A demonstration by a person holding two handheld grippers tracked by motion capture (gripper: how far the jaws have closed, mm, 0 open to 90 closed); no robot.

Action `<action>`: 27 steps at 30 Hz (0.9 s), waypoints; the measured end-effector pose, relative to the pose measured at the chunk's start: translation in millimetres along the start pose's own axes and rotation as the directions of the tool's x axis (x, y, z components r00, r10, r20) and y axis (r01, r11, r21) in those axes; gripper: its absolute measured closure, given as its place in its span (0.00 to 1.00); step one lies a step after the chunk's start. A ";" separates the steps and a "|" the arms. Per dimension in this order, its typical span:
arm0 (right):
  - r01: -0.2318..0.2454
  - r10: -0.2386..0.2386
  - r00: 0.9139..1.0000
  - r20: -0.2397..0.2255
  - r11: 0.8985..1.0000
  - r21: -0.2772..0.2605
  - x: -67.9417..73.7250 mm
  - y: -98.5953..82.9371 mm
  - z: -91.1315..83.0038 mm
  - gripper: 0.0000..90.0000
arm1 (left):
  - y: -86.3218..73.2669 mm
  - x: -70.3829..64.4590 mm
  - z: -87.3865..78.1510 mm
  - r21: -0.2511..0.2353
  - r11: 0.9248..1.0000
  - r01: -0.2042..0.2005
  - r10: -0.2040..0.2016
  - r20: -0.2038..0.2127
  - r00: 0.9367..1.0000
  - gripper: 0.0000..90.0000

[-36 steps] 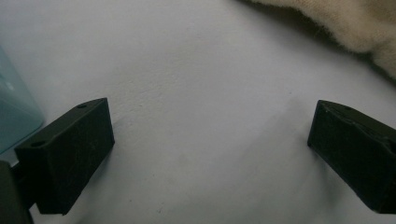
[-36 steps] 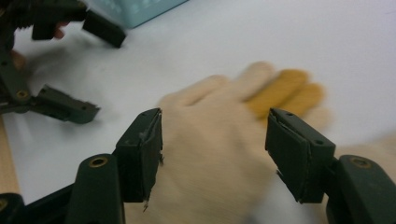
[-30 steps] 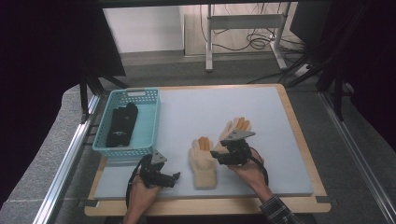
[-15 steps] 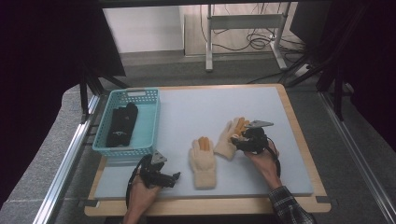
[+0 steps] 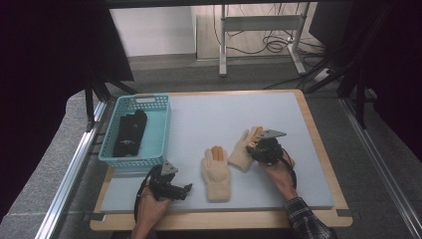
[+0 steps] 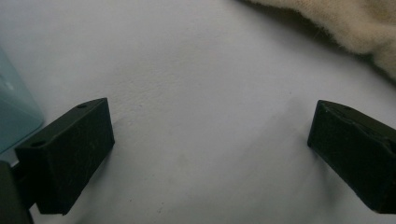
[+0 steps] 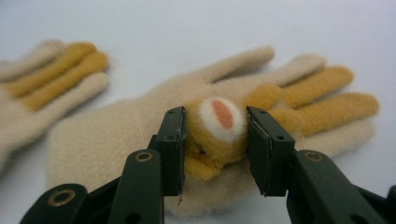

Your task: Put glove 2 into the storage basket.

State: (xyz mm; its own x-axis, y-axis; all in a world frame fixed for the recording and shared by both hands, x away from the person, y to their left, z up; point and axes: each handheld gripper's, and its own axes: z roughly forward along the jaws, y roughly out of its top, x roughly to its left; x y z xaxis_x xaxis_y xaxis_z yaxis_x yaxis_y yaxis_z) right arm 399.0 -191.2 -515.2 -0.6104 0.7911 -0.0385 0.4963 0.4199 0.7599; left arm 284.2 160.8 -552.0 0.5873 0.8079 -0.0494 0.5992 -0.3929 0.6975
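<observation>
Gloves number two [image 5: 216, 169] [image 5: 244, 148]; right gripper [image 7: 215, 140] pinches one.

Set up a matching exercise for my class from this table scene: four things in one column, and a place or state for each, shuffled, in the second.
1. right tongs
2. left tongs
3. black item
4. second glove

a. lies in the blue basket
b. open above the bare mat
c. flat on the mat, untouched
d. shut on the animal-face glove

Pairs: 1-d, 2-b, 3-a, 4-c
</observation>
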 end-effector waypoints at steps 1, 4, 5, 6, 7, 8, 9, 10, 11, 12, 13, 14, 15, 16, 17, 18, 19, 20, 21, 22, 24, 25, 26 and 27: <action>-0.007 0.007 1.000 -0.012 1.000 -0.007 -1.1 0.8 -3.6 0.66 | 0.0 0.0 0.0 0.000 1.000 0.000 0.000 0.000 1.000 0.01; 0.014 -0.014 1.000 -0.015 1.000 -0.014 -3.0 4.4 -13.3 0.66 | 0.0 -0.1 0.0 -0.001 1.000 0.000 0.000 0.000 1.000 0.01; 0.023 -0.023 1.000 -0.015 1.000 -0.015 -3.6 5.8 -16.5 0.66 | 0.0 -0.1 0.0 -0.001 1.000 0.000 0.000 0.000 1.000 0.01; 0.023 -0.023 1.000 -0.018 1.000 -0.018 -3.9 7.4 -19.9 0.66 | 0.0 -0.1 0.0 -0.001 1.000 0.001 -0.001 0.000 1.000 0.01; 0.027 -0.028 0.999 -0.023 0.999 -0.023 -4.5 8.9 -23.3 0.66 | 0.0 -0.1 0.0 -0.001 1.000 0.000 0.000 0.000 1.000 0.01; 0.034 -0.035 0.999 -0.030 0.999 -0.028 -4.8 10.4 -27.0 0.65 | -0.1 -0.1 0.0 -0.001 1.000 0.000 0.000 0.000 1.000 0.01; 0.034 -0.035 0.999 -0.030 0.999 -0.028 -4.8 10.4 -27.0 0.65 | -0.1 -0.1 0.0 -0.001 1.000 0.000 0.000 0.000 1.000 0.01; 0.043 -0.045 0.998 -0.036 0.998 -0.034 -4.7 11.8 -30.8 0.66 | -0.1 -0.1 0.2 -0.003 1.000 0.001 -0.001 0.000 1.000 0.01; 0.054 -0.057 0.997 -0.055 0.997 -0.049 -4.3 14.0 -38.1 0.66 | -0.1 -0.1 0.2 -0.003 1.000 0.001 -0.001 0.000 1.000 0.01; 0.059 -0.064 0.994 -0.084 0.996 -0.064 -3.1 16.3 -45.8 0.66 | -0.1 -0.1 0.1 -0.002 1.000 0.001 -0.001 -0.001 1.000 0.01; 0.065 -0.072 0.993 -0.095 0.995 -0.071 -2.3 17.3 -48.9 0.66 | -0.1 -0.1 0.2 -0.003 1.000 0.001 -0.001 0.000 1.000 0.01; 0.067 -0.075 0.992 -0.105 0.995 -0.075 -0.9 18.5 -52.1 0.66 | -0.1 -0.1 0.2 -0.003 1.000 0.001 -0.001 0.000 1.000 0.01; 0.076 -0.086 0.989 -0.120 0.994 -0.085 0.7 20.0 -55.9 0.66 | -0.1 0.0 0.2 -0.003 1.000 0.000 0.000 0.000 1.000 0.01; 0.083 -0.096 0.986 -0.137 0.992 -0.092 2.8 21.6 -59.5 0.66 | -0.1 -0.1 0.2 -0.003 1.000 0.001 -0.001 0.000 1.000 0.01; 0.090 -0.105 0.982 -0.159 0.991 -0.101 5.6 23.2 -62.5 0.66 | -0.1 0.0 0.1 -0.003 1.000 0.000 0.000 0.000 1.000 0.01; 0.102 -0.121 0.976 -0.178 0.988 -0.112 8.4 24.7 -65.0 0.66 | -0.2 -0.3 0.3 -0.006 1.000 0.004 -0.004 -0.001 1.000 0.01; 0.115 -0.137 0.970 -0.202 0.986 -0.119 12.9 26.4 -67.6 0.66 | -0.1 -0.1 0.3 -0.006 1.000 0.002 -0.002 -0.001 1.000 0.01; 0.126 -0.151 0.964 -0.217 0.984 -0.125 15.7 27.2 -68.6 0.66 | 0.0 -0.1 0.2 -0.003 1.000 0.001 -0.001 -0.001 1.000 0.01; 0.140 -0.169 0.956 -0.239 0.981 -0.135 19.9 28.0 -69.3 0.66 | -0.1 -0.1 0.4 -0.006 1.000 0.002 -0.002 -0.001 1.000 0.01; 0.140 -0.169 0.956 -0.239 0.981 -0.135 19.9 28.0 -69.3 0.66 | -0.1 -0.1 0.4 -0.006 1.000 0.002 -0.002 -0.001 1.000 0.01; 0.177 -0.216 0.930 -0.298 0.972 -0.155 34.1 28.8 -69.1 0.66 | 0.0 -0.1 0.2 -0.004 1.000 0.002 -0.002 -0.001 1.000 0.01; 0.189 -0.232 0.919 -0.319 0.969 -0.161 38.6 28.7 -67.7 0.66 | -0.1 -0.1 0.2 -0.004 1.000 0.002 -0.002 -0.001 1.000 0.01; 0.197 -0.242 0.909 -0.338 0.967 -0.163 43.5 28.6 -66.4 0.66 | -0.1 -0.1 0.3 -0.006 1.000 0.002 -0.002 -0.001 1.000 0.01; 0.210 -0.258 0.897 -0.358 0.963 -0.167 48.0 28.5 -64.3 0.66 | -0.1 -0.1 0.4 -0.006 1.000 0.002 -0.002 -0.001 1.000 0.01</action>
State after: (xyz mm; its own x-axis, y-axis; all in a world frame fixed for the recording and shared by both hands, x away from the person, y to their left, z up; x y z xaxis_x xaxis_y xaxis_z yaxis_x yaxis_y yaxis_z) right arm 344.2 -169.9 -453.7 -0.8970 0.4420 0.0020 0.2465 0.4966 0.8322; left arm 284.2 160.6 -552.4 0.5855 0.8091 -0.0503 0.5973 -0.3886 0.7015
